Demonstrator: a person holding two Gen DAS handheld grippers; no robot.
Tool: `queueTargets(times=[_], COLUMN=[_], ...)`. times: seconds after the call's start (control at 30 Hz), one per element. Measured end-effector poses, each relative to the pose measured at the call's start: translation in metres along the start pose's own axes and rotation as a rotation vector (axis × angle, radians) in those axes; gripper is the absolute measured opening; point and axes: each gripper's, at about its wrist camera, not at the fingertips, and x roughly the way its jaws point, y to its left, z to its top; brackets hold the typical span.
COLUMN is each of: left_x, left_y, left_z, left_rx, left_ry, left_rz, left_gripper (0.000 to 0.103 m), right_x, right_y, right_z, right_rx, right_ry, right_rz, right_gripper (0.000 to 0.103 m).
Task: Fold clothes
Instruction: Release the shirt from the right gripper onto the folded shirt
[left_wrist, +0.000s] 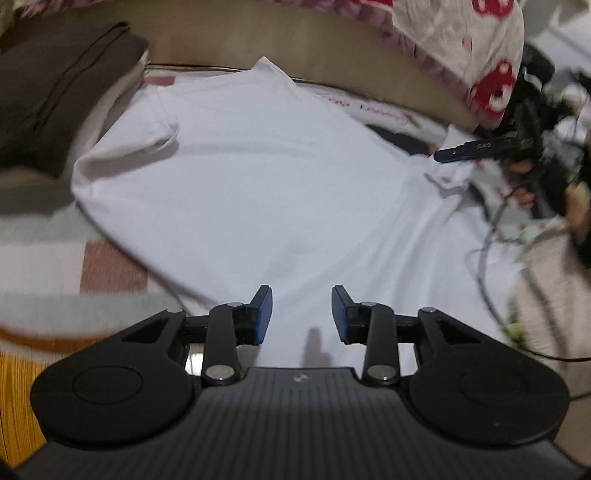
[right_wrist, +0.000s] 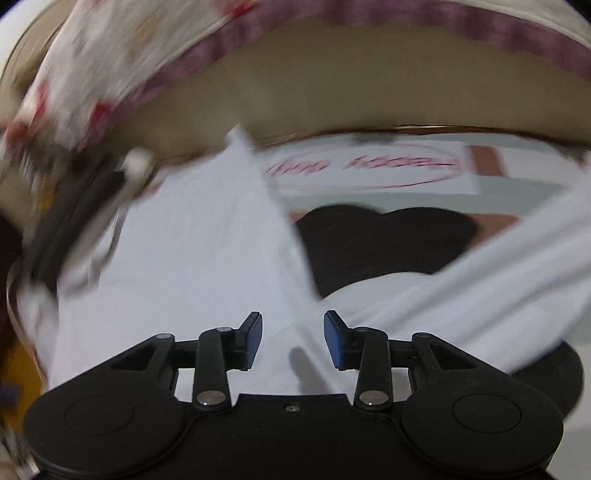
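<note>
Lying spread across a patterned bed cover (left_wrist: 110, 266), the white T-shirt (left_wrist: 258, 177) fills most of the left wrist view, with one short sleeve (left_wrist: 162, 129) turned up toward a stack of brown folded cloth (left_wrist: 55, 96) at the far left. The left tool (left_wrist: 302, 314) hovers over the near part of the shirt, its blue-padded fingers (left_wrist: 263, 314) standing apart with nothing between them. At the shirt's far right edge the right tool (left_wrist: 458, 153) appears side-on, gripped by a hand (left_wrist: 524, 184), its tips just above the cloth. In the blurred right wrist view, the right tool (right_wrist: 293, 339) is parted too, holding nothing; white fabric lies under it, and a dark garment (right_wrist: 384, 240) shows beyond a raised fold. A floral quilt (left_wrist: 461, 44) hangs behind the bed.
</note>
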Motion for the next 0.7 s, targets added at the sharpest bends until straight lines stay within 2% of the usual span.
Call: queueTargets(times=[0.13, 0.2, 0.27, 0.3, 0.4, 0.47, 0.5, 0.53, 0.7], left_x=[0.031, 0.04, 0.047, 0.048, 0.041, 0.033, 0.028, 0.02, -0.004], left_y=[-0.011, -0.014, -0.012, -0.012, -0.008, -0.004, -0.001, -0.001, -0.007], left_z=[-0.002, -0.006, -0.013, -0.015, -0.018, -0.019, -0.02, -0.02, -0.021], left_rx=[0.113, 0.143, 0.126, 0.111, 0.043, -0.039, -0.094, -0.117, -0.132], left_ry=[0.012, 0.042, 0.08, 0.086, 0.063, 0.021, -0.012, -0.047, -0.119], left_rz=[0.008, 0.023, 0.016, -0.001, -0.007, -0.014, -0.019, -0.003, 0.055], left_gripper=[0.046, 0.048, 0.047, 0.045, 0.006, 0.005, 0.004, 0.004, 0.004], right_x=[0.025, 0.032, 0.034, 0.035, 0.037, 0.037, 0.037, 0.033, 0.007], right_y=[0.034, 0.039, 0.037, 0.036, 0.033, 0.031, 0.03, 0.031, 0.047], right_z=[-0.011, -0.016, -0.016, -0.017, -0.018, -0.019, -0.019, -0.019, -0.009], right_rx=[-0.254, -0.297, -0.298, -0.298, -0.298, -0.291, -0.285, -0.282, -0.31], right_ry=[0.073, 0.091, 0.094, 0.095, 0.099, 0.105, 0.11, 0.079, -0.093], right_rz=[-0.09, -0.118, -0.12, -0.12, -0.12, -0.103, -0.084, -0.089, -0.064], right_gripper=[0.044, 0.045, 0.046, 0.048, 0.049, 0.012, 0.007, 0.007, 0.007])
